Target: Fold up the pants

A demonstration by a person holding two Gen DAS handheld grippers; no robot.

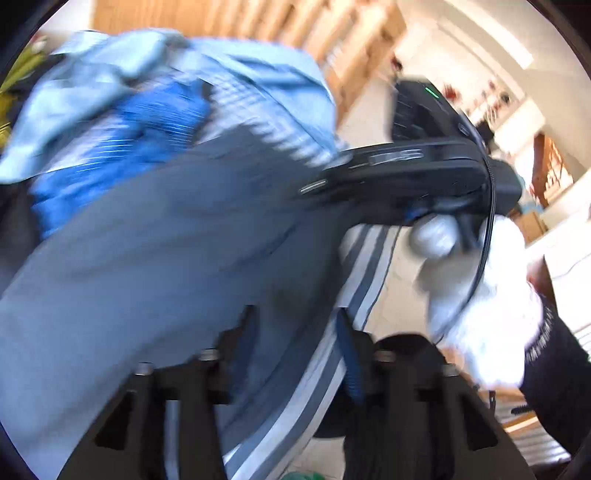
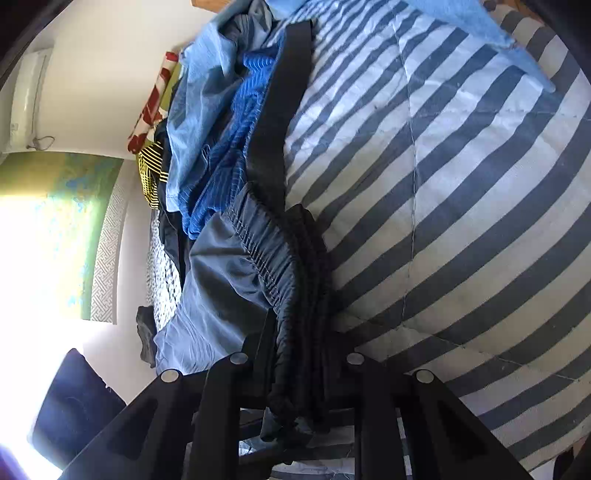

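Grey pants (image 1: 155, 251) with a gathered elastic waistband (image 2: 266, 258) lie on a striped bed cover (image 2: 461, 184). My right gripper (image 2: 306, 358) is shut on the bunched dark waistband, which runs down between its fingers. In the blurred left wrist view my left gripper (image 1: 295, 332) stands open low over the pants, with grey cloth and striped cover showing in the wide gap between its fingers. The right gripper's black housing (image 1: 424, 173) reaches in from the right to the pants' edge, held by a white-gloved hand (image 1: 487, 295).
A heap of other clothes lies past the pants: a light blue shirt (image 2: 199, 92), a bright blue knit (image 2: 229, 155) and a black strip (image 2: 284, 92). A wooden slatted headboard (image 1: 258, 18) stands behind. A bright window (image 2: 44, 240) is at the left.
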